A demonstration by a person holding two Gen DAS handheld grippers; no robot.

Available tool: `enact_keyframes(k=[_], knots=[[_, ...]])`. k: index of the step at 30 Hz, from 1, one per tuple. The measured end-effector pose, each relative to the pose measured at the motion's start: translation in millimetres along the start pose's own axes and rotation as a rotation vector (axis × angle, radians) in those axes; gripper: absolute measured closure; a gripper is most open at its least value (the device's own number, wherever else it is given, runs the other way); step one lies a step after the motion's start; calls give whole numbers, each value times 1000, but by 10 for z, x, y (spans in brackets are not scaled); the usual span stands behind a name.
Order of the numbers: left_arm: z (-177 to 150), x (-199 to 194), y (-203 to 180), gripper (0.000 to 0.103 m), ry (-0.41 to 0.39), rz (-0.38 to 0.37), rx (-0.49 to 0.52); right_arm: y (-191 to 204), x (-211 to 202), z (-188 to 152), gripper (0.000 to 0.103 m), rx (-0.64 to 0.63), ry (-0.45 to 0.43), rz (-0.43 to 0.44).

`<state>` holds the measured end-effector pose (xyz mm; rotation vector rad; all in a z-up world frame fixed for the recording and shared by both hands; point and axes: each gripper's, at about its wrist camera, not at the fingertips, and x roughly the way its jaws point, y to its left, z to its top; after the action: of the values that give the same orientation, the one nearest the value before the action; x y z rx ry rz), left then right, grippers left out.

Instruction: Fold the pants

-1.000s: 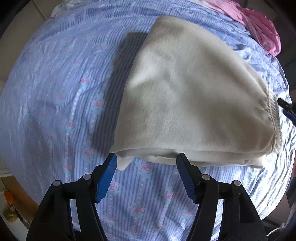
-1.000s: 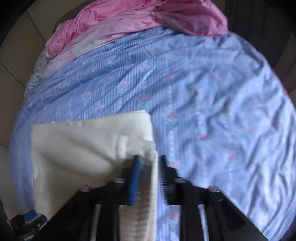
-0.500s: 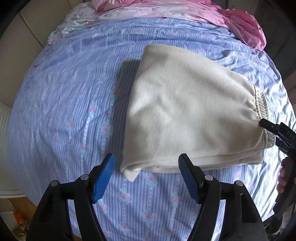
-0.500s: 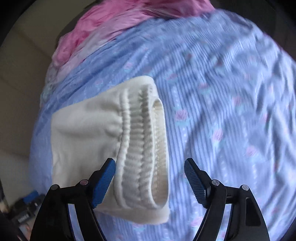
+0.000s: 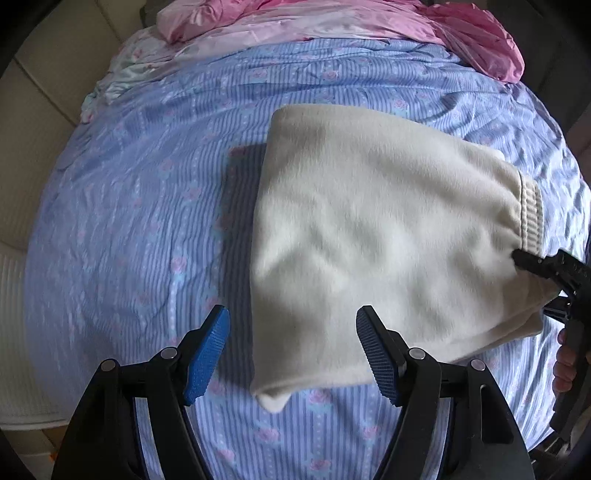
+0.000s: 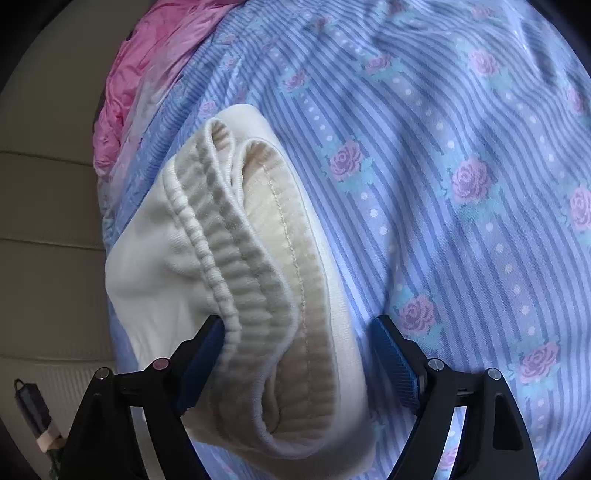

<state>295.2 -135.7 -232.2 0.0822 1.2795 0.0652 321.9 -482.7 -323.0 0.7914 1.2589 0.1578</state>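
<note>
Cream fleece pants (image 5: 376, 236) lie folded in a compact bundle on the blue striped rose-print bedsheet (image 5: 140, 221). Their ribbed waistband (image 5: 530, 214) faces right. My left gripper (image 5: 291, 350) is open and empty, its blue pads (image 5: 207, 350) straddling the bundle's near corner from above. In the right wrist view the waistband (image 6: 258, 266) lies close between the open jaws of my right gripper (image 6: 299, 354), which hold nothing. The right gripper's black body (image 5: 554, 269) also shows at the bundle's right edge in the left wrist view.
A crumpled pink satin cover (image 5: 332, 22) lies along the far edge of the bed; it also shows in the right wrist view (image 6: 147, 74). A beige padded headboard or wall (image 6: 48, 221) runs along the left. A hand (image 5: 565, 365) holds the right gripper.
My right gripper let go of the waistband and opened; the band dropped onto the bundle. My left gripper drew back and up from the bundle's near edge, still open.
</note>
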Motion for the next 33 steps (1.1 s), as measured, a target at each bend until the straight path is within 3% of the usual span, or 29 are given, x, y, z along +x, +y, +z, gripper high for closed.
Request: enact_keyframes(k=[2, 5, 8, 11, 14, 17, 21, 26, 28, 31, 33], knots=[[62, 16, 15, 33, 3, -26, -1, 32, 4, -7, 39, 11, 15, 10], [172, 44, 71, 33, 8, -92, -29, 84, -12, 3, 51, 29, 24, 8], [303, 105, 309, 32, 38, -243, -128, 206, -46, 29, 58, 41, 31, -51], [349, 221, 572, 25, 52, -300, -203, 552, -62, 43, 60, -34, 20, -199], [367, 398, 678, 25, 94, -346, -213, 841, 2, 2, 61, -123, 7, -338], [387, 596, 647, 25, 137, -402, -189, 924, 76, -4, 61, -143, 9, -401], [434, 843, 607, 25, 176, -407, -194, 920, 140, 51, 61, -135, 29, -408], [403, 1030, 565, 22, 210, -491, -261, 983, 250, 77, 61, -155, 33, -431], [394, 1051, 504, 23, 230, -560, -302, 986, 296, 106, 61, -150, 36, -426], [420, 1004, 412, 33, 245, -624, -338, 916, 310, 108, 60, -128, 40, -396], [425, 1007, 377, 50, 256, -571, -327, 844, 289, 144, 60, -112, 40, -371]])
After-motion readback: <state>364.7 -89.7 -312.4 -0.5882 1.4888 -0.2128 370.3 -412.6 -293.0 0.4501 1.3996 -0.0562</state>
